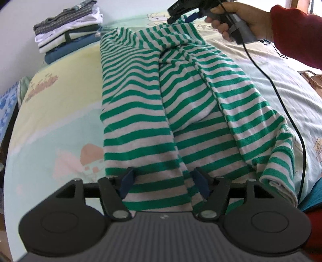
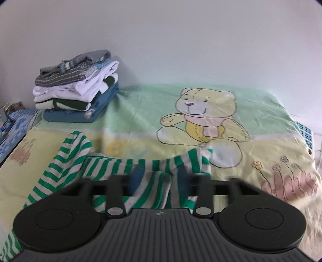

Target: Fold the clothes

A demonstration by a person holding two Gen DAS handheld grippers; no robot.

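A green-and-grey striped garment (image 1: 161, 100) lies lengthwise on the bed, its sides folded inward along the middle. In the left wrist view my left gripper (image 1: 164, 179) hovers over the garment's near hem, open, with cloth lying between the blue pads but not pinched. At the far end a hand in a red sleeve holds my right gripper (image 1: 181, 17) just above the cloth. The right wrist view shows the right gripper (image 2: 159, 177) blurred and open over the bunched far edge of the striped garment (image 2: 124, 167).
A stack of folded clothes (image 1: 68, 34) sits at the bed's far left corner by the wall, also in the right wrist view as the stack (image 2: 78, 90). The bedsheet (image 2: 261, 125) bears a teddy bear print. A black cable (image 1: 281, 100) trails across the sheet on the right.
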